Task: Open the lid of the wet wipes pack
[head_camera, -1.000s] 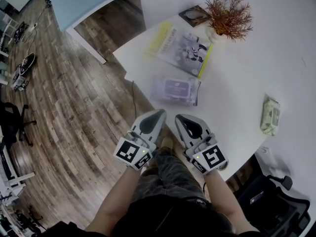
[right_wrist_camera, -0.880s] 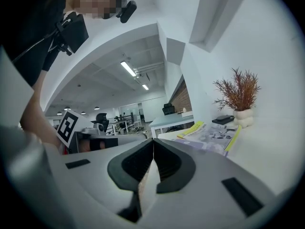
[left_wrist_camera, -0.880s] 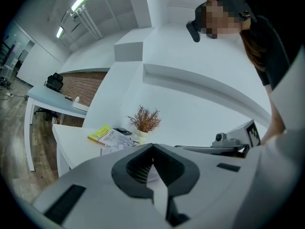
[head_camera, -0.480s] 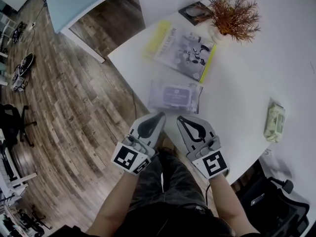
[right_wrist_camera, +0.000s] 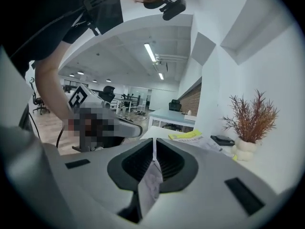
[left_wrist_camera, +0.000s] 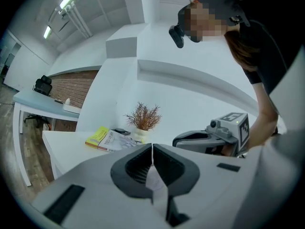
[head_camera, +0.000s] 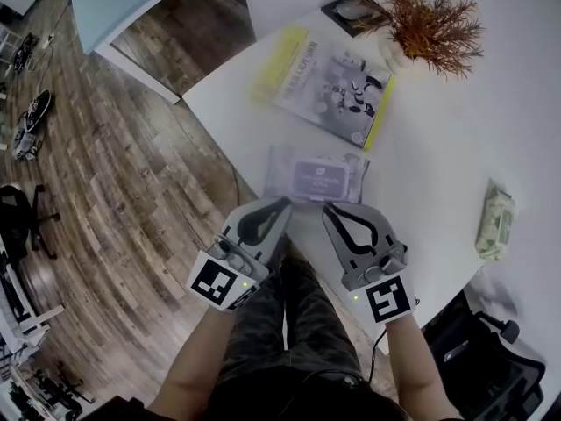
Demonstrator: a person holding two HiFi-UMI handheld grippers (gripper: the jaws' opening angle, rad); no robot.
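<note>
The pale purple wet wipes pack point(head_camera: 316, 175) lies flat on the white table point(head_camera: 438, 147), its lid down. In the head view both grippers sit side by side just short of its near edge. My left gripper point(head_camera: 282, 205) is shut, tips by the pack's near left part. My right gripper point(head_camera: 330, 209) is shut too, tips by the near right part. Neither holds anything. In the left gripper view the jaws point(left_wrist_camera: 152, 147) meet, and a sliver of the pack point(left_wrist_camera: 155, 182) shows below them. The right gripper view shows the same: jaws point(right_wrist_camera: 154, 142) together, pack point(right_wrist_camera: 151, 182) beneath.
A magazine on a yellow book point(head_camera: 333, 84) lies beyond the pack, with a dried plant in a white pot point(head_camera: 429, 20) and a dark flat object point(head_camera: 355, 9) farther back. A green wipes pack point(head_camera: 496, 226) lies at the table's right. Wooden floor point(head_camera: 131, 191) is left.
Both grippers have moved forward, and their tips now reach the purple pack's near edge. The right gripper has rolled a little. Both stayed shut.
</note>
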